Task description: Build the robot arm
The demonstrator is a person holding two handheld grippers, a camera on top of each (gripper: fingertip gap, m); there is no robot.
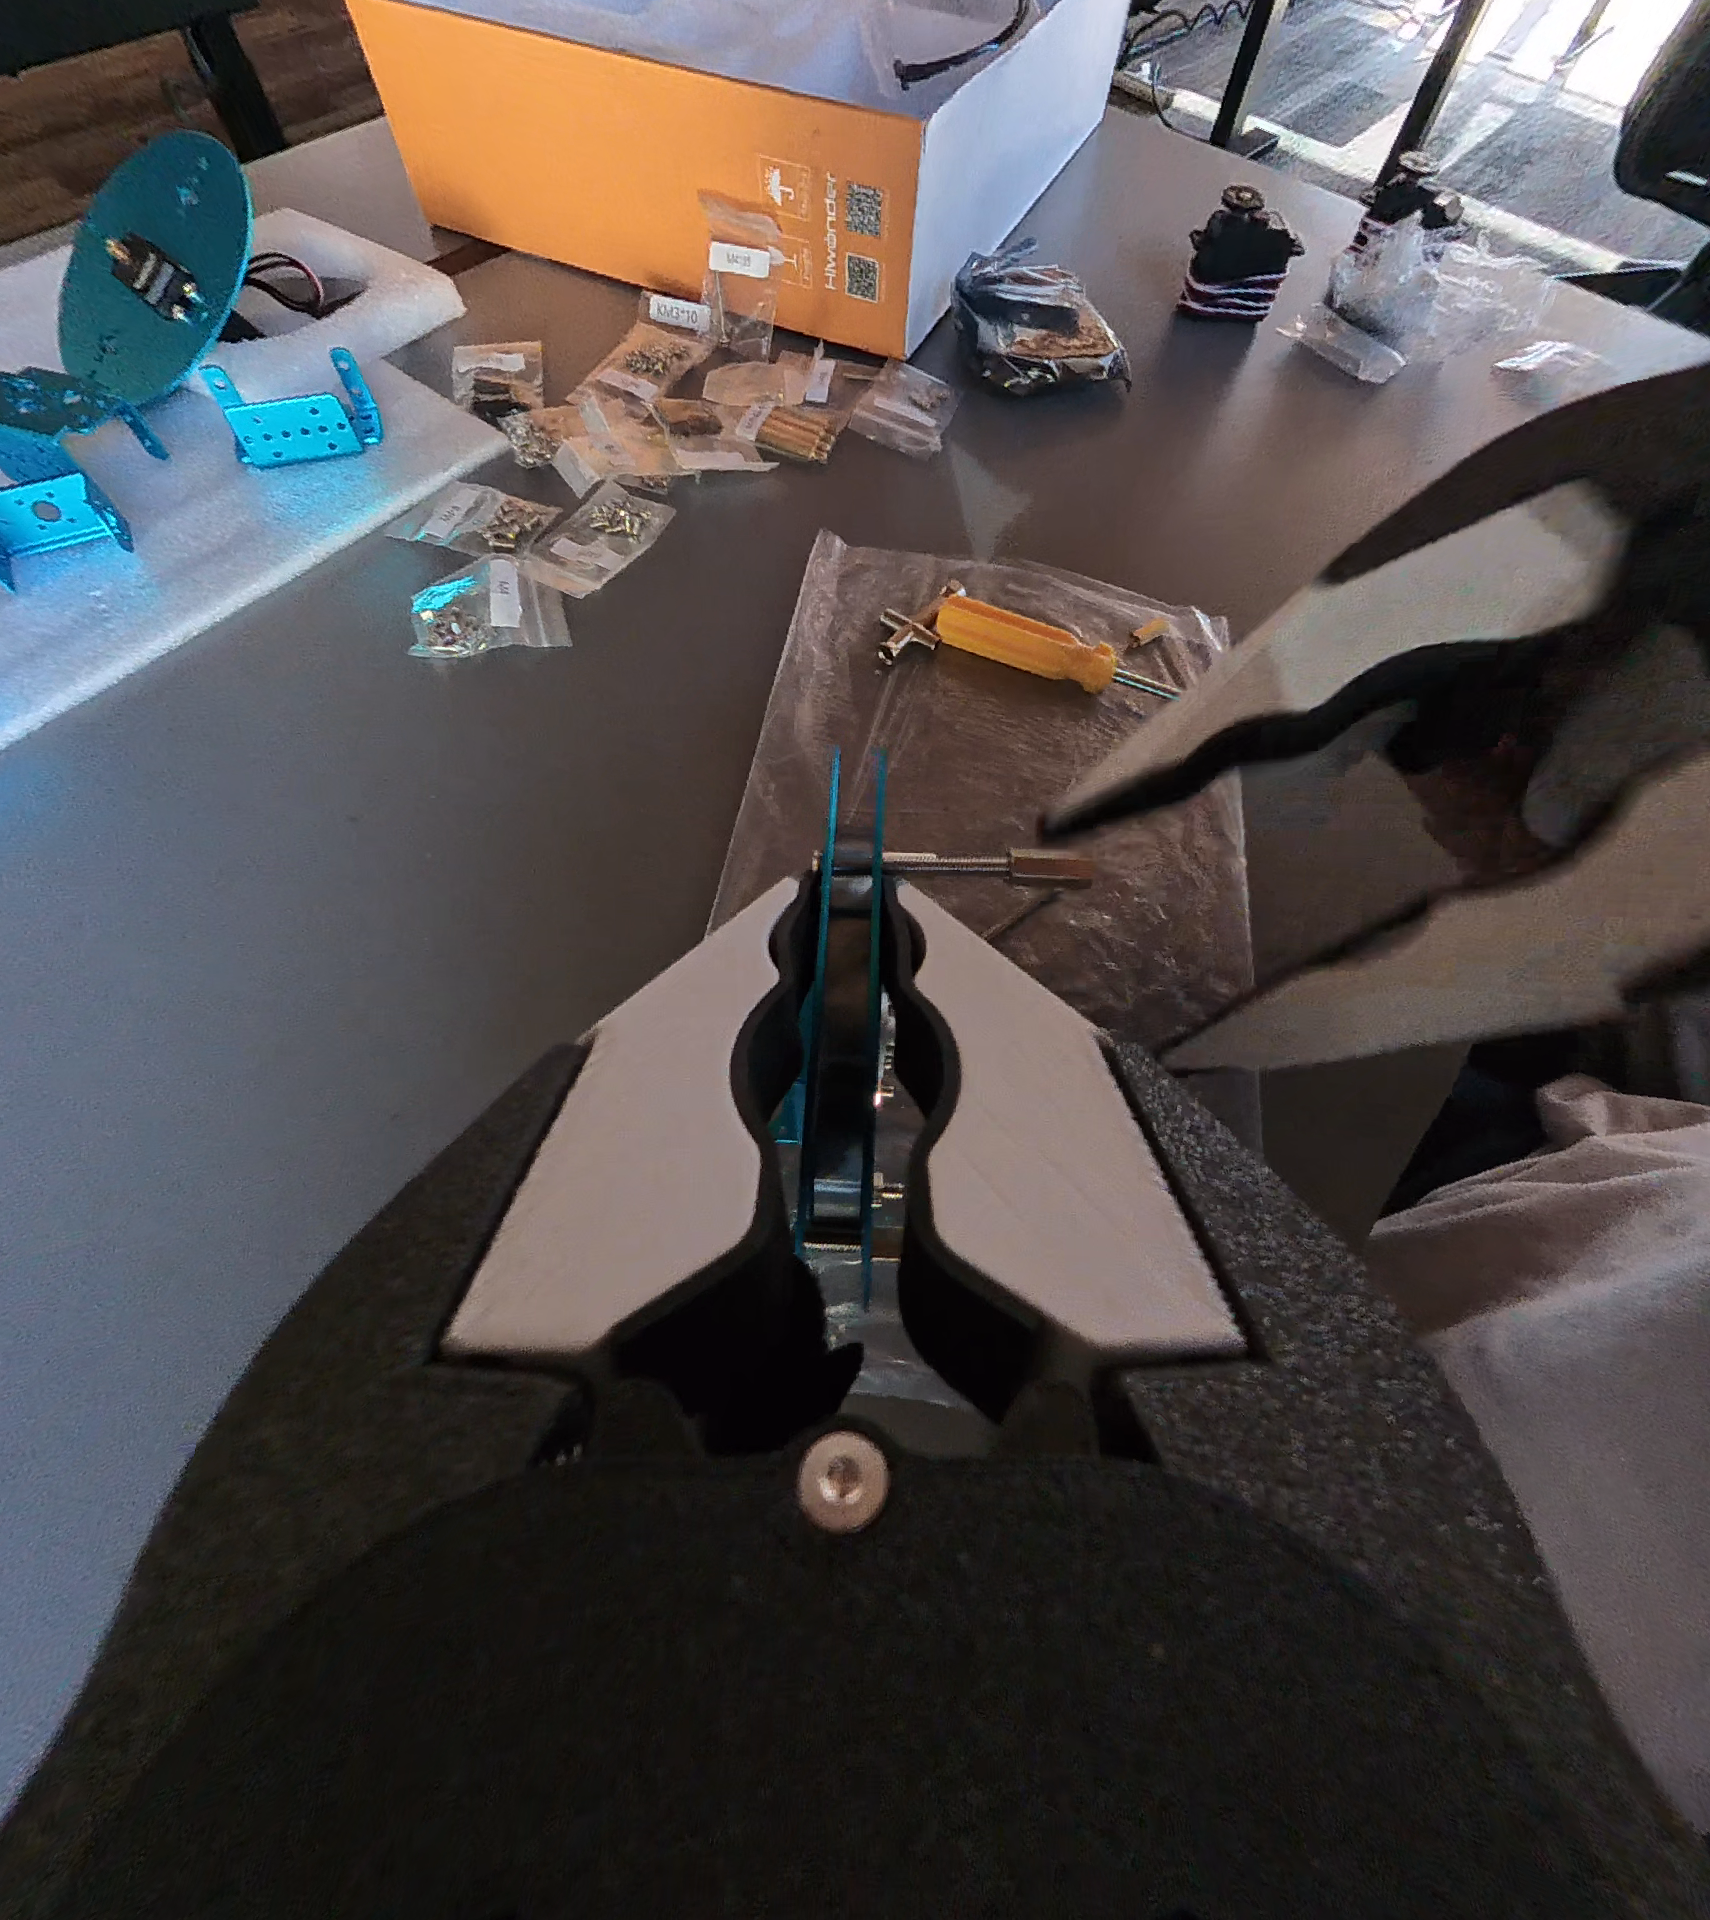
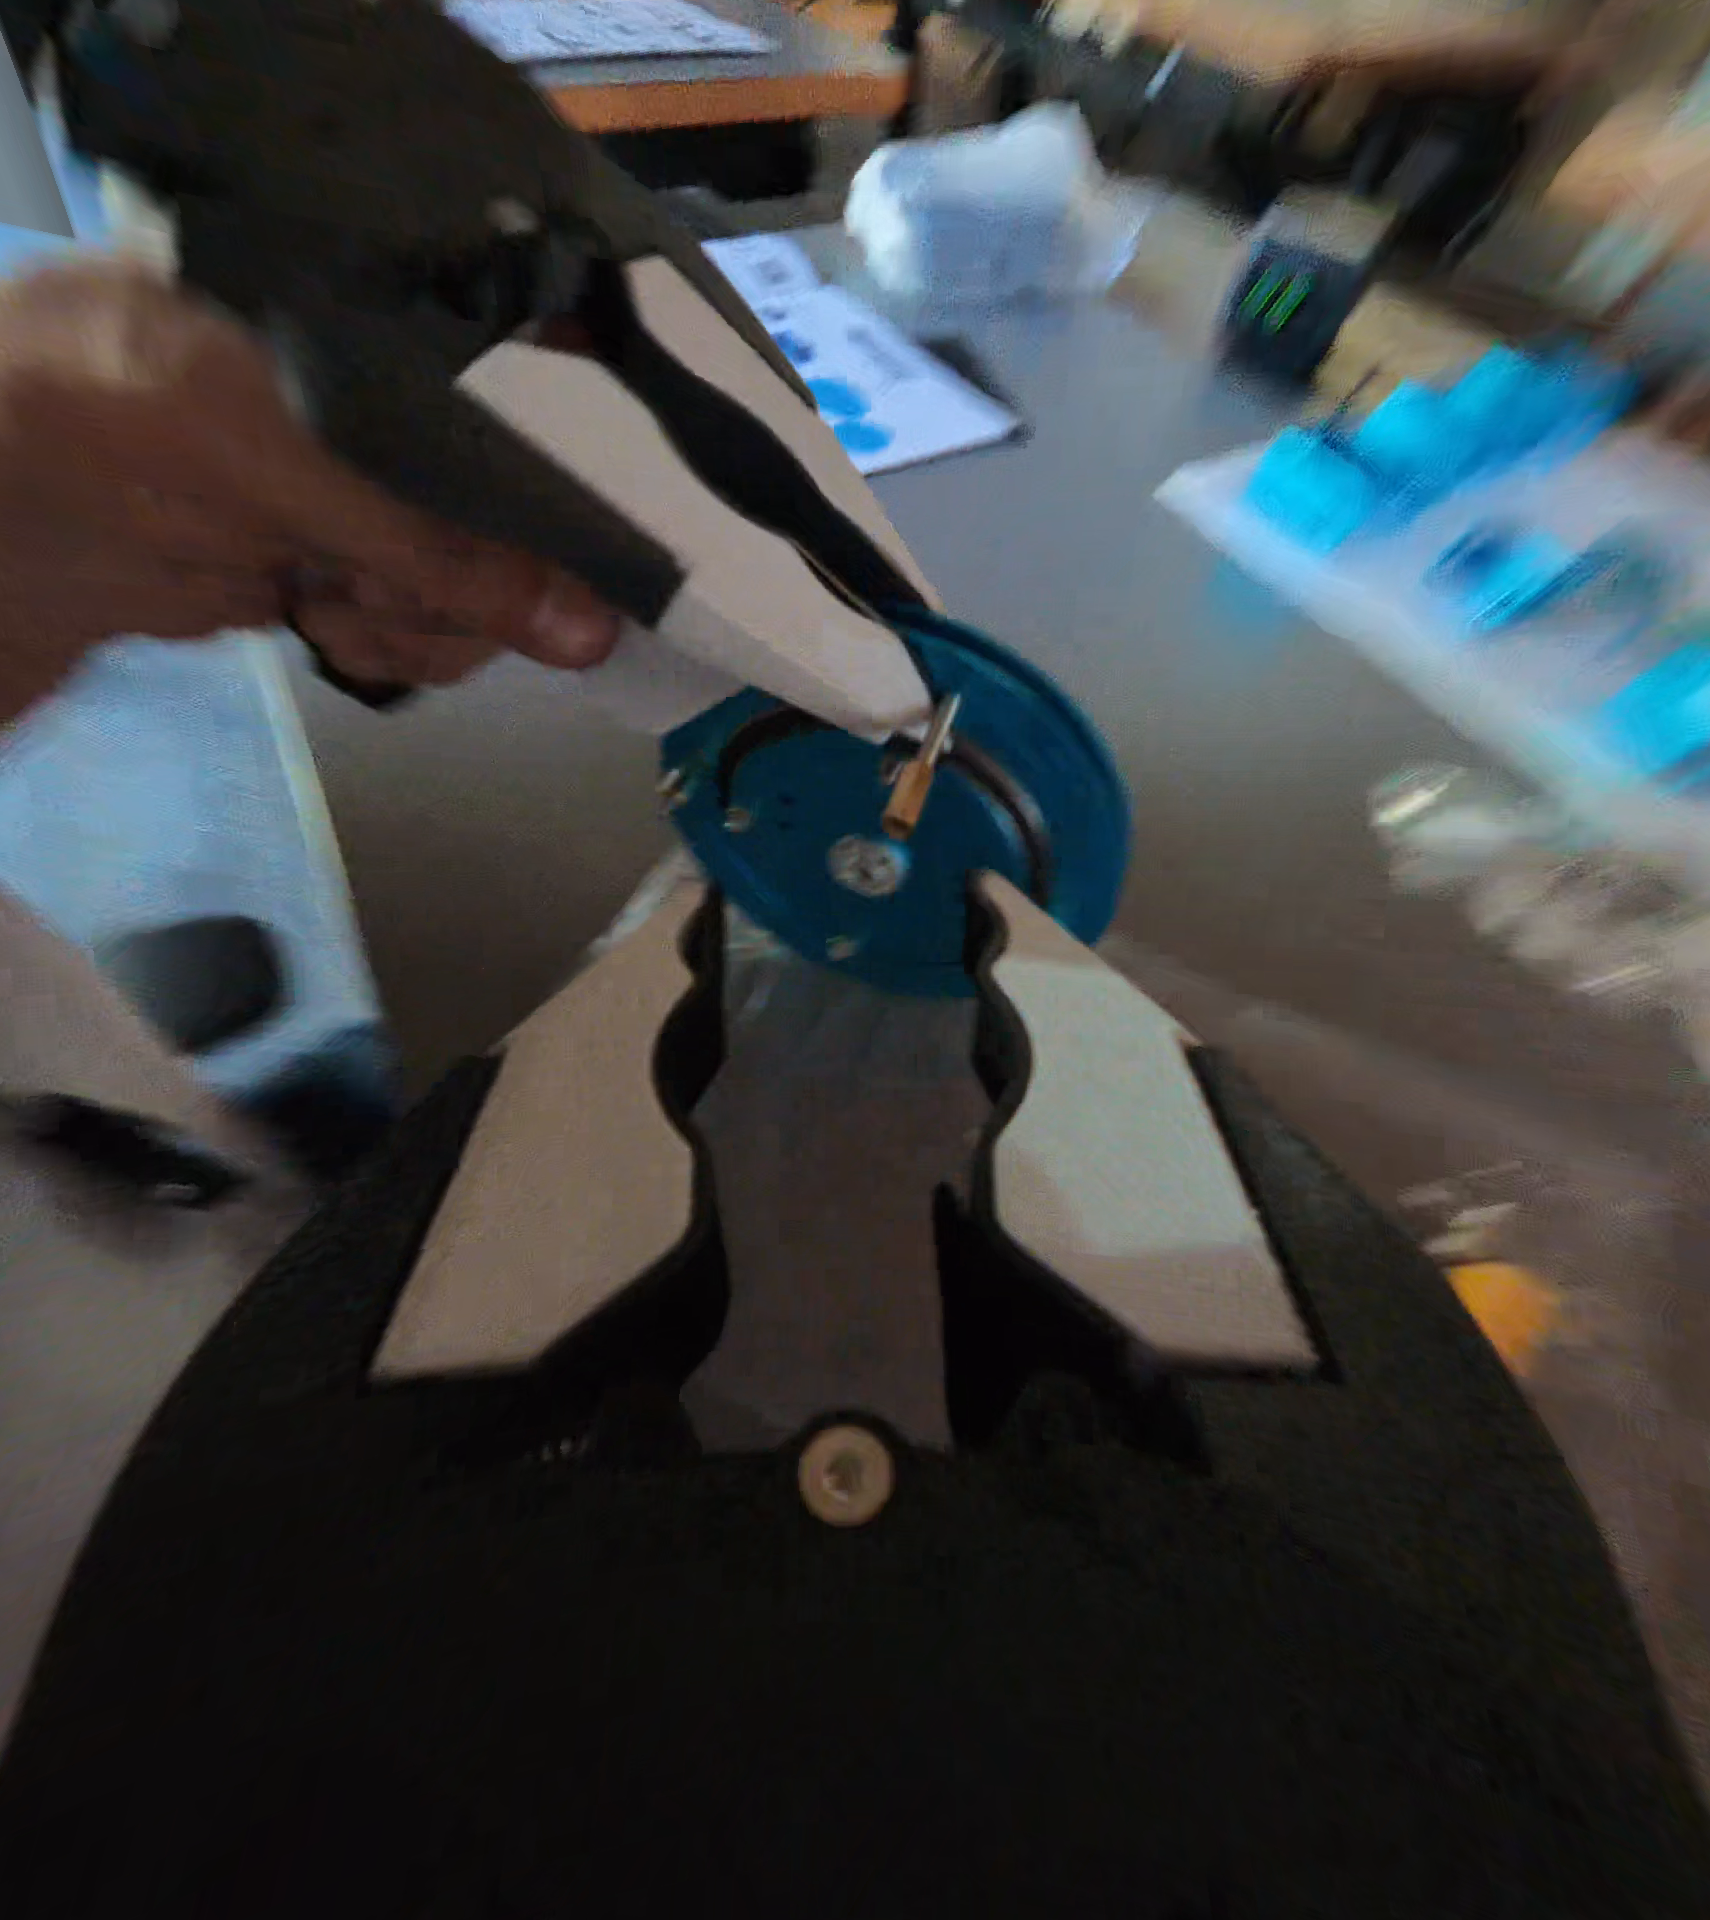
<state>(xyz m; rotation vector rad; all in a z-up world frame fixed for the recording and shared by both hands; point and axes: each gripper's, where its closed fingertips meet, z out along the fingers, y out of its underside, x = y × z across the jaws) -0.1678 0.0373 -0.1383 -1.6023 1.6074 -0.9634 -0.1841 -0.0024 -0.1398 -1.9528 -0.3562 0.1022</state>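
My left gripper (image 1: pixel 851 883) is shut on a blue metal disc assembly (image 1: pixel 856 810), two thin round plates seen edge-on between its fingers. A long screw with a brass standoff (image 1: pixel 1043 864) sticks out of the plates to the right. My right gripper (image 1: pixel 1111 940) comes in from the right, open and empty, with its tips close to the standoff. The right wrist view is blurred. There my right gripper (image 2: pixel 846 904) is open just below the blue discs (image 2: pixel 830 821), and the standoff (image 2: pixel 918 784) points toward it. The left gripper (image 2: pixel 918 655) and a hand (image 2: pixel 155 499) hold the discs from the upper left.
A yellow screwdriver (image 1: pixel 1022 644) lies on a clear plastic bag (image 1: pixel 934 748) on the grey table. Beyond are several small bags of screws (image 1: pixel 622 416), an orange and white box (image 1: pixel 643 135), black servos (image 1: pixel 1235 260), and blue brackets (image 1: pixel 300 416) on white foam (image 1: pixel 155 582) at left. The left gripper's tips are roughly 5 centimeters from the right gripper's.
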